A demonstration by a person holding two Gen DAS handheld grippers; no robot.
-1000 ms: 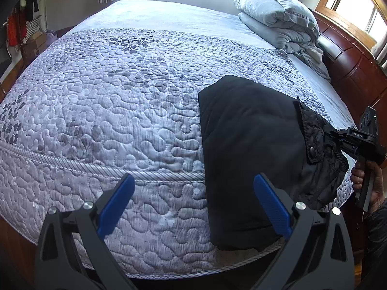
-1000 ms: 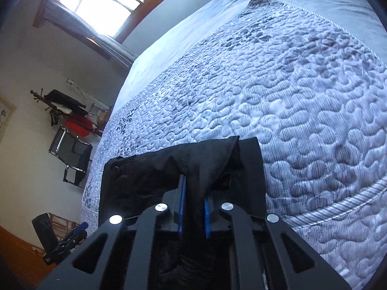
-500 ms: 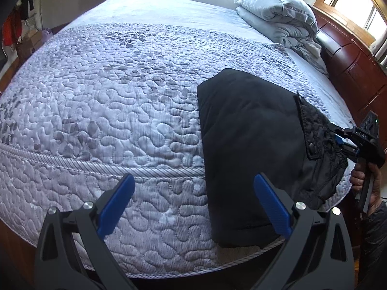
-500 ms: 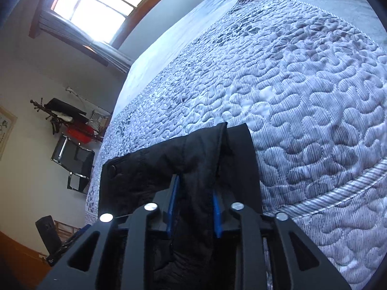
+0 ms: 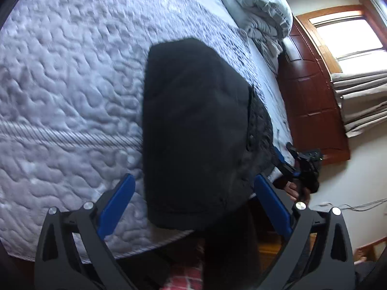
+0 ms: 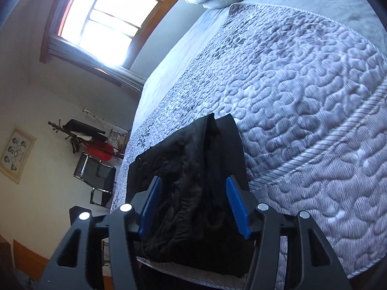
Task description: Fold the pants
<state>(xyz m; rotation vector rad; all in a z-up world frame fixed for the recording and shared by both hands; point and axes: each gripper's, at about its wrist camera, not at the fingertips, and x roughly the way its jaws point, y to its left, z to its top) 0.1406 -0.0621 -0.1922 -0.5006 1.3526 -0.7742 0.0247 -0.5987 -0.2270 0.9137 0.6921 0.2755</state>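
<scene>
Pants (image 5: 193,125): black, folded into a compact stack, lying on the quilted bedspread (image 5: 72,84) at the bed's near edge; quilted lining exposed along one side.
Left gripper (image 5: 193,200): fingers spread wide, holding nothing, positioned at the near end of the stack.
Right gripper (image 6: 194,205): fingers parted, straddling the rumpled waistband end without clamping it; contact with the fabric cannot be determined.
Bedding (image 5: 256,7): grey bundle piled at the headboard (image 5: 312,96) end, well apart from the pants.
</scene>
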